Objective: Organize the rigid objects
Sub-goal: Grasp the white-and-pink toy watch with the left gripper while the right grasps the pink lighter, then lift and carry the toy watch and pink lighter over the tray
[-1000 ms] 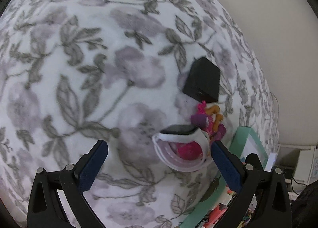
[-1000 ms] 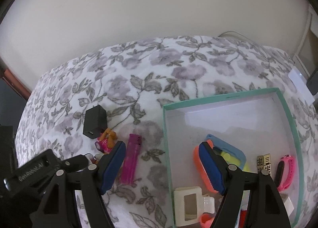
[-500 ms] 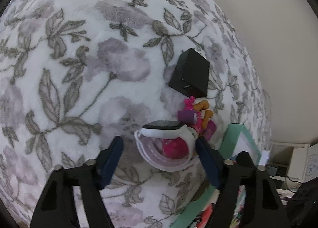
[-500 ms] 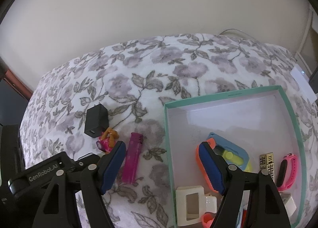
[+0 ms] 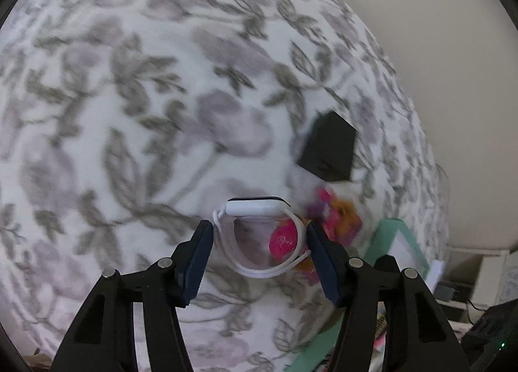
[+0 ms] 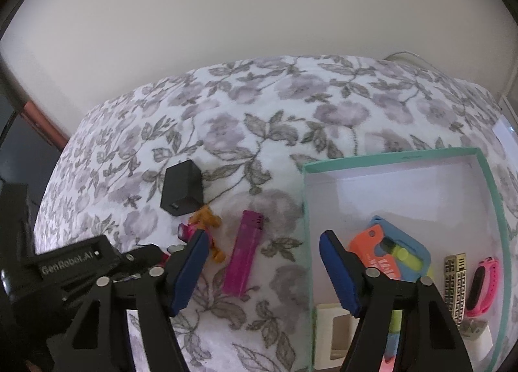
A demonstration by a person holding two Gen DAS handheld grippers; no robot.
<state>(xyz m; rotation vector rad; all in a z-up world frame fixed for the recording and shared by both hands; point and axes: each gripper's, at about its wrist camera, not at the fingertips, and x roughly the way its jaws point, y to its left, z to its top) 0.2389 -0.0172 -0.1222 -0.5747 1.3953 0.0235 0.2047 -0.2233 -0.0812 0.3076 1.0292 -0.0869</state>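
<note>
Watch point(image 5: 259, 236), white, sits low centre in the left wrist view, between the left gripper point(image 5: 259, 244) pads; jaws closing, both pads at the strap's sides, contact looks made. Pink toy point(image 5: 336, 221) and black charger point(image 5: 328, 148) lie right and upper right. Right gripper point(image 6: 262, 244) closing on nothing, above the lighter point(image 6: 244, 255) and box point(image 6: 388, 159) edge, lower centre.

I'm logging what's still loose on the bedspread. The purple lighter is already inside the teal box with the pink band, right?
Not quite. The purple lighter lies on the floral bedspread, outside the teal box, left of its wall. The pink band is indeed inside the box. The right wrist view shows this.
</note>
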